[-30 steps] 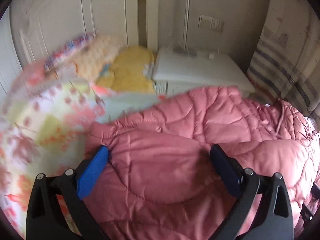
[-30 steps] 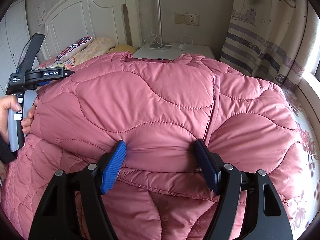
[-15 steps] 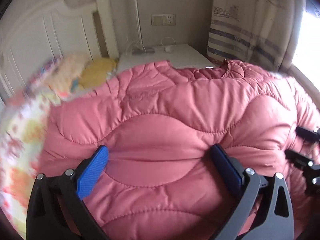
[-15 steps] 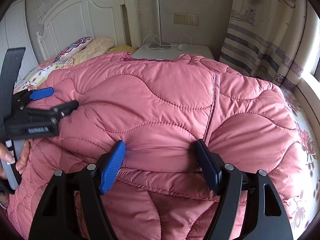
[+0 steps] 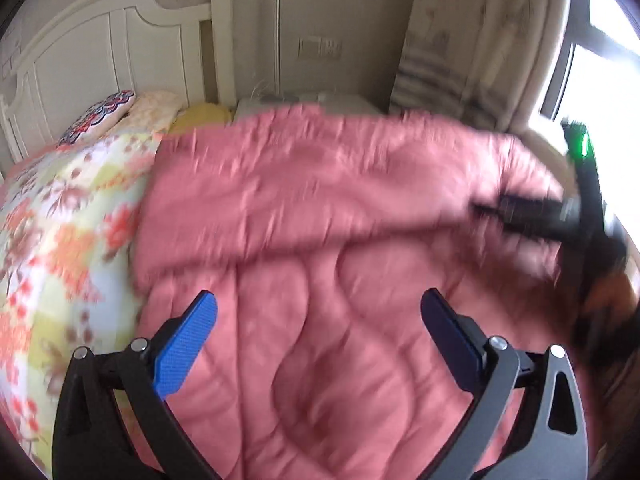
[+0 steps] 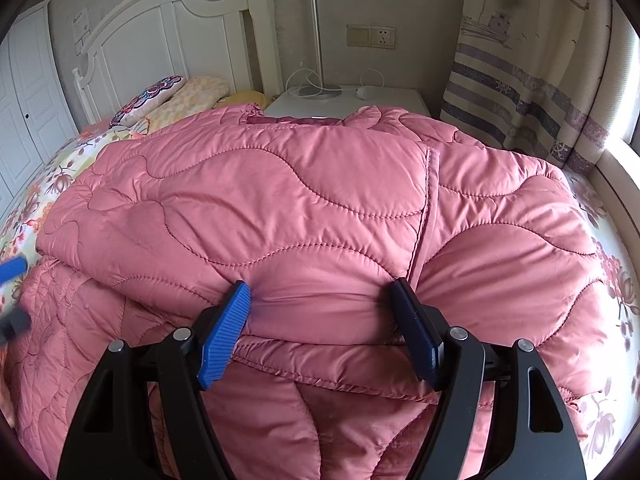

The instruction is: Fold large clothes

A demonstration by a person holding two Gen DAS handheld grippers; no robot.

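Observation:
A large pink quilted jacket point(image 6: 320, 200) lies spread over the bed, its upper half folded down over the lower half. My right gripper point(image 6: 320, 306) grips the thick folded edge at the front, with both blue pads pressed into the fabric. My left gripper point(image 5: 320, 314) stands open over the jacket point(image 5: 312, 360), nothing between its pads. This view is blurred by motion. At the far left edge of the right wrist view, a blurred blue pad of the left gripper point(image 6: 12, 272) shows. The right gripper's black body point(image 5: 540, 216) appears at the right of the left wrist view.
A floral bedspread point(image 5: 60, 240) lies left of the jacket, with pillows point(image 6: 160, 96) against the white headboard point(image 6: 160, 32). A white nightstand point(image 6: 360, 104) with a lamp pole point(image 6: 316, 32) stands behind. A striped curtain point(image 6: 540, 80) and a window ledge close the right side.
My left gripper has swept from the jacket's upper left side down to the left edge of the right wrist view, still open. The right gripper and the fold it holds have not moved.

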